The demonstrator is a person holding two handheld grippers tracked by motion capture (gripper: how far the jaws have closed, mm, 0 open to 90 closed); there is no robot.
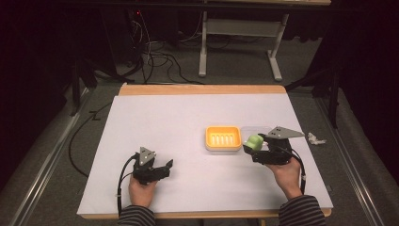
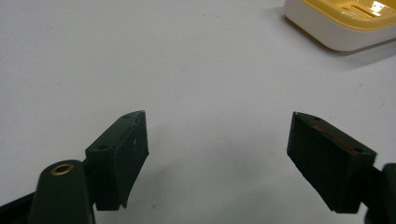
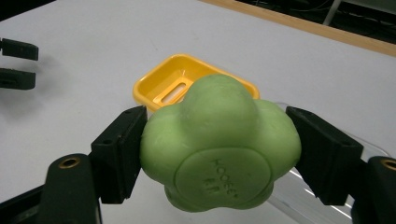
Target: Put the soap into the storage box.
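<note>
A lumpy green soap (image 3: 217, 144) sits squeezed between the two black jaws of my right gripper (image 3: 215, 154), shut on it and held above the table. From above, the green soap (image 1: 254, 141) and right gripper (image 1: 254, 146) hang just right of a yellow soap dish (image 1: 223, 138). That yellow soap dish (image 3: 175, 84) lies behind the soap in the right gripper view, and its corner (image 2: 348, 21) shows at the upper right of the left gripper view. My left gripper (image 1: 165, 167) rests near the table's front left, and its jaws (image 2: 217, 158) stand open over bare white surface.
A clear plastic lid (image 1: 256, 129) lies under and behind the right gripper, beside the dish. The white table (image 1: 155, 117) has a wooden far edge (image 1: 202, 89). A crumpled white scrap (image 1: 315, 139) lies off the table's right side. Cables and a desk frame (image 1: 240, 28) stand on the floor beyond.
</note>
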